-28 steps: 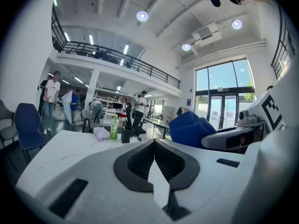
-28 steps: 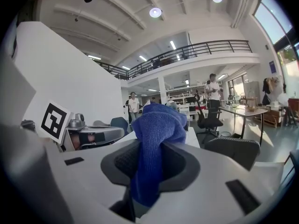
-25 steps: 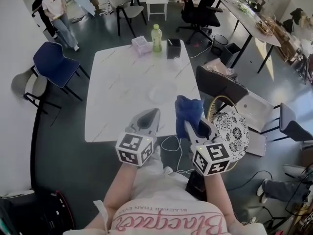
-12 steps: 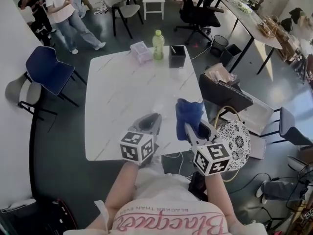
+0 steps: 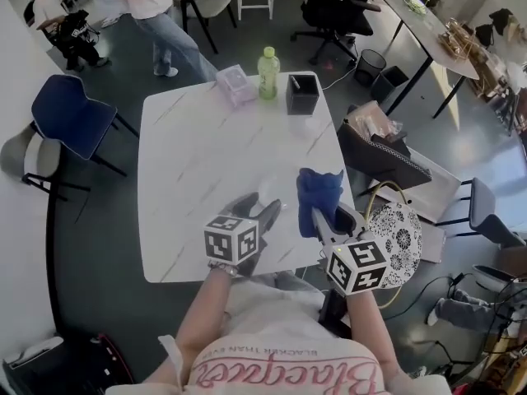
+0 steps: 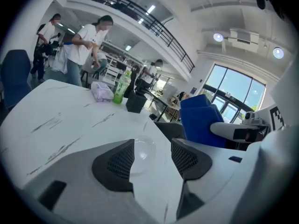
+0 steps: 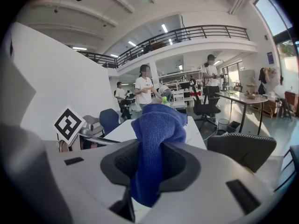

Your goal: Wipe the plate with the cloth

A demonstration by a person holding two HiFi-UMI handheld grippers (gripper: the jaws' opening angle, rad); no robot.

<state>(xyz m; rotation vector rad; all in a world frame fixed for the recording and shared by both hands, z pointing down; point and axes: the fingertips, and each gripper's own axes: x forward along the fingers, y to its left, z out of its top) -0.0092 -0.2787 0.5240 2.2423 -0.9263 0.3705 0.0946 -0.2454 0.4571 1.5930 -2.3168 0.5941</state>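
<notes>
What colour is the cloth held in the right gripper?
Plain blue. The cloth shows best in the right gripper view, pinched between the jaws.

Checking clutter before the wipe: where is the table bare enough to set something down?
Bare: the table's left half, from the tissue pack to the near edge, left of the plate. Crowded: the far edge, with pack, bottle and black box.

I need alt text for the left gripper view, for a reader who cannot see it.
The left gripper, its jaws just opened and gripping nothing, points at a clear plate on a white marble table. A blue cloth is at the right; a green bottle stands at the table's far end.
</notes>
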